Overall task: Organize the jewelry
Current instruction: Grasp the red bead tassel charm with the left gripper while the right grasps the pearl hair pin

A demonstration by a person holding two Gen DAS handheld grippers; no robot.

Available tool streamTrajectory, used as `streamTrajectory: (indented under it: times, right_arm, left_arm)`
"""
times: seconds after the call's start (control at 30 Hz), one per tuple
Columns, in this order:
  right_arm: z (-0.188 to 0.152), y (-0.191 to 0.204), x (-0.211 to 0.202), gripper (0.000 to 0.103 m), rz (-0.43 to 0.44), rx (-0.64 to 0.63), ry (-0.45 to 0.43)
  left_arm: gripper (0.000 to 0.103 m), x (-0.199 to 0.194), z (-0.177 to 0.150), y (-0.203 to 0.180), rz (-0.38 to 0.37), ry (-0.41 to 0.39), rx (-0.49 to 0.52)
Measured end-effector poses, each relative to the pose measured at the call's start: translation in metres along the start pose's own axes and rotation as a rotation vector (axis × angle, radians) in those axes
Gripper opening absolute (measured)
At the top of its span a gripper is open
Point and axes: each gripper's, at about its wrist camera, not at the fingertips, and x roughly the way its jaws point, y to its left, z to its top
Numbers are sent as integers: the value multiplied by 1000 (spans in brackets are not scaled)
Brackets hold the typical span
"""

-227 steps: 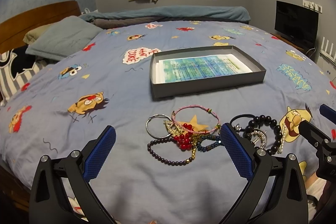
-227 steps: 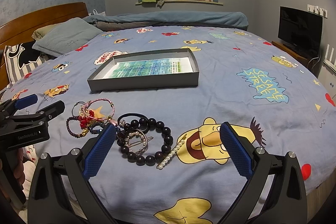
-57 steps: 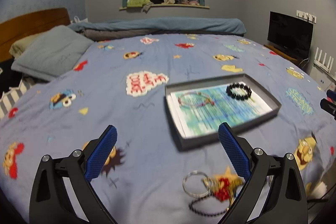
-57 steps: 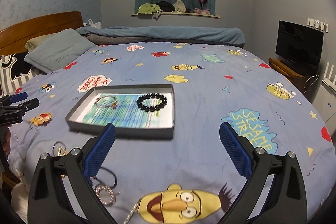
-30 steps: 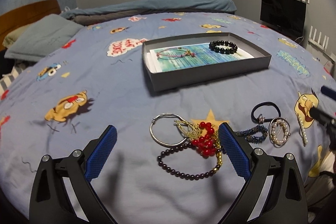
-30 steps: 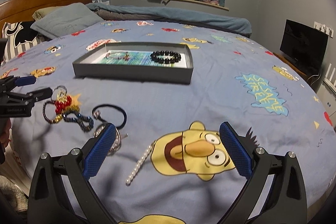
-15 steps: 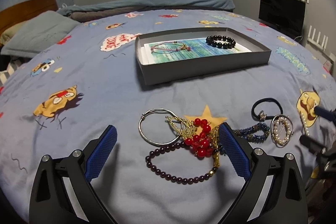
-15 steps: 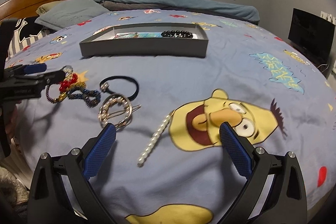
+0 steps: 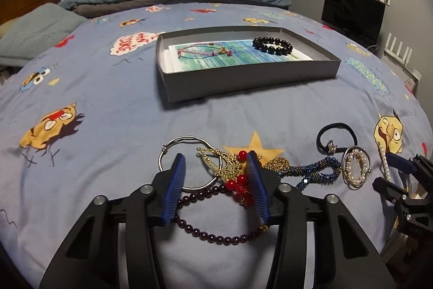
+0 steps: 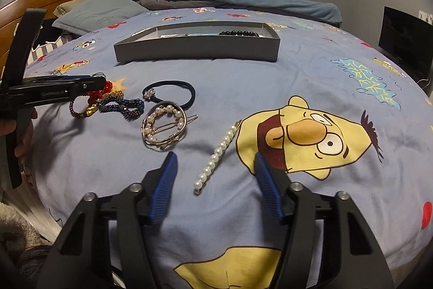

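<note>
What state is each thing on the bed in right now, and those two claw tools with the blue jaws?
Grey tray: open, on the bed.
Black bead bracelet: inside the tray.
Pink cord bracelet: inside the tray.
Silver hoop: on the bedspread, in the jewelry tangle.
Pearl hair clip: flat on the bedspread.
Left gripper: jaws open around the tangle.
Right gripper: jaws open astride the pearl hair clip.

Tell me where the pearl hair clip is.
In the right wrist view, the pearl hair clip lies on the bedspread between the right gripper's open fingers.
</note>
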Motion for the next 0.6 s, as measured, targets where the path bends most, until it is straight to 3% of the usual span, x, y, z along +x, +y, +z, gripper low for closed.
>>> streamTrajectory:
  times: [0.17,0.4,0.6]
  right_arm:
    - [0,-4,0,34,5,15,3]
    - [1,-8,-3,8,18,28,-13]
    - [4,-8,-4,6,24,24,-25]
  left_arm:
    - [40,2,0,0,-2,5,4]
    - [23,3,1,-3,-7,4,22]
    - [10,0,1,-4,-17,-8,38]
